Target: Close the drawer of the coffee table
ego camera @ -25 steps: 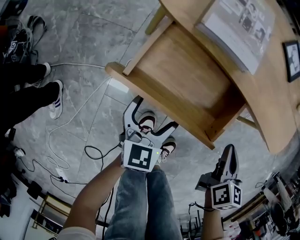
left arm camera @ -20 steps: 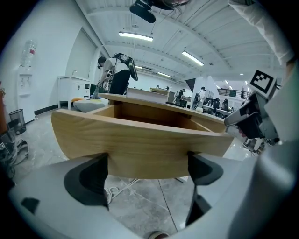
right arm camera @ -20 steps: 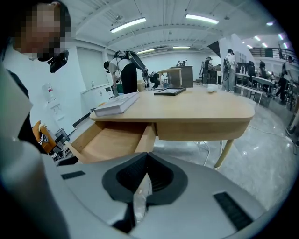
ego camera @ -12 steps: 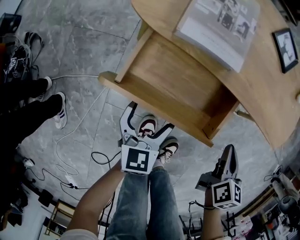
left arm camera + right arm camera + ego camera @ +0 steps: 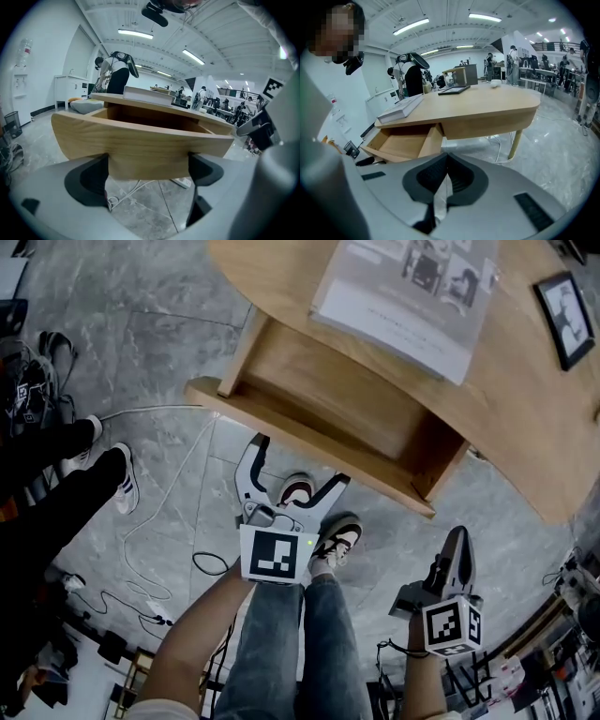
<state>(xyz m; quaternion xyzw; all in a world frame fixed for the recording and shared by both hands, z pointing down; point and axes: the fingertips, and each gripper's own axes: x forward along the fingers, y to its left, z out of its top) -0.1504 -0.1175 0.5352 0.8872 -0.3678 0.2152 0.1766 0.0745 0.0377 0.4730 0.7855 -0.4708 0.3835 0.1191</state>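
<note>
Grey floor (image 5: 169, 352), left claw (image 5: 301, 461) spread, facing drawer (image 5: 328, 395)

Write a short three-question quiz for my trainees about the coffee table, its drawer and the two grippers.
1. True or false: the drawer of the coffee table is fully shut.
2. Whose jaws stand apart? A: left gripper. B: right gripper.
3. Fill in: a ___ lies on the tabletop above the drawer.
Key: 1 false; 2 A; 3 book.
</note>
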